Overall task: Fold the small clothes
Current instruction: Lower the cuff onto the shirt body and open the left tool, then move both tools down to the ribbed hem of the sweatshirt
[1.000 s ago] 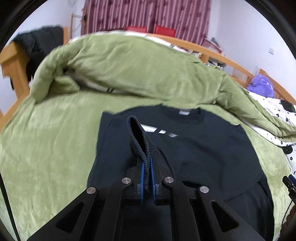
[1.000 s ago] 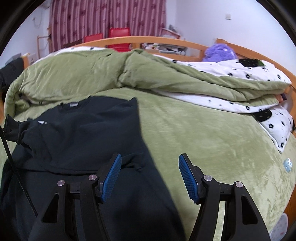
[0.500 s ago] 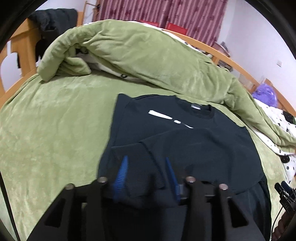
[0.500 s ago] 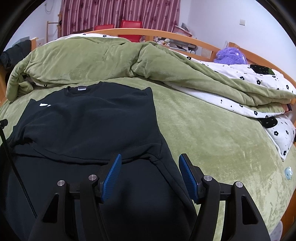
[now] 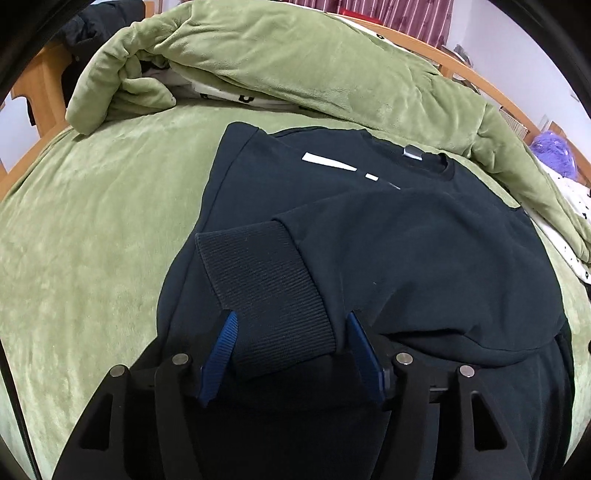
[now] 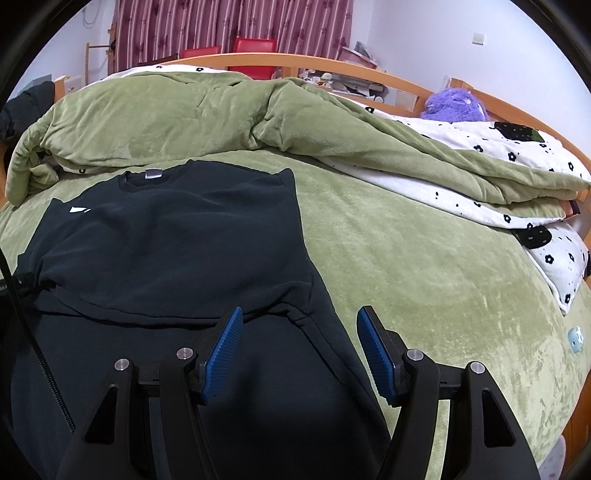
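Note:
A black sweatshirt lies flat on the green bed cover, neck towards the far side. One sleeve is folded across its chest, and its ribbed cuff lies between the jaws of my left gripper, which is open and not pinching it. In the right wrist view the sweatshirt fills the left half. My right gripper is open and empty above the sweatshirt's lower right edge.
A rumpled green duvet with a white flowered lining is heaped along the far side and right of the bed. A purple plush toy sits by the wooden bed frame. Dark clothing hangs at far left.
My left gripper was shut on the sleeve cuff and held it up; it has laid the sleeve across the chest and opened. The right gripper has stayed open and moved slightly.

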`<move>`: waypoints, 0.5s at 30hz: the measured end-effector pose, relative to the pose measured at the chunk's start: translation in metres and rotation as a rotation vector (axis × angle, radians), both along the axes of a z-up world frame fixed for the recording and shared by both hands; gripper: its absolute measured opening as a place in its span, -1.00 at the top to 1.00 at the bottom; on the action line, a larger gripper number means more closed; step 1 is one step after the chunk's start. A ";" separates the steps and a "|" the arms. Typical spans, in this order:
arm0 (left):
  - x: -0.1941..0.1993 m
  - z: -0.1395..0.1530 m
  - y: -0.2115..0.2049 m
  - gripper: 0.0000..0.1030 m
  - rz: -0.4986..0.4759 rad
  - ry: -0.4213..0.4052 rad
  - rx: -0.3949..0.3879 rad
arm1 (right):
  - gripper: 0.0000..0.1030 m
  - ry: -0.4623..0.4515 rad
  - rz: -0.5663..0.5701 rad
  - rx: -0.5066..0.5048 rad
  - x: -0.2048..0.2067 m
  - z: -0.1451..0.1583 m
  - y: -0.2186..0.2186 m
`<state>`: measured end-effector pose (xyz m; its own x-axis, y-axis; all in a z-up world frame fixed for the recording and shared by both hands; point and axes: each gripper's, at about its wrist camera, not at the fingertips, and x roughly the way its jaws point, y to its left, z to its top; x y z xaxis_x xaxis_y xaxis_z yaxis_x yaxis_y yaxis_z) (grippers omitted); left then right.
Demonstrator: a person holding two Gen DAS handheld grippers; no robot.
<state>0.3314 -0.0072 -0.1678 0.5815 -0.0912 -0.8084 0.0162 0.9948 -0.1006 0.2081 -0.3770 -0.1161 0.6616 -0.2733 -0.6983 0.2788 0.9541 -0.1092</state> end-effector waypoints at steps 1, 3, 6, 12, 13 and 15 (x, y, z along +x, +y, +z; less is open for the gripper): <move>-0.002 0.001 -0.001 0.17 -0.013 -0.012 -0.006 | -0.23 -0.004 -0.001 0.000 -0.001 0.001 0.000; -0.005 0.006 -0.003 0.52 -0.047 -0.030 -0.011 | -0.23 -0.009 -0.003 0.001 -0.002 0.002 0.000; -0.010 0.019 -0.002 0.85 -0.053 -0.081 -0.025 | -0.23 -0.017 -0.008 0.002 -0.004 0.004 -0.001; -0.008 0.019 0.005 0.86 -0.016 -0.081 -0.040 | -0.23 -0.009 -0.021 0.008 -0.002 0.002 -0.004; -0.007 0.016 0.005 0.85 -0.018 -0.068 -0.045 | -0.23 -0.005 -0.022 0.006 -0.002 0.001 -0.004; -0.008 0.014 0.003 0.76 -0.024 -0.054 -0.044 | -0.23 0.003 -0.018 0.010 -0.002 -0.001 -0.004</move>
<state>0.3238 -0.0042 -0.1534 0.6211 -0.1403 -0.7710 0.0461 0.9887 -0.1428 0.2063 -0.3812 -0.1166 0.6545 -0.2781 -0.7030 0.2955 0.9500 -0.1007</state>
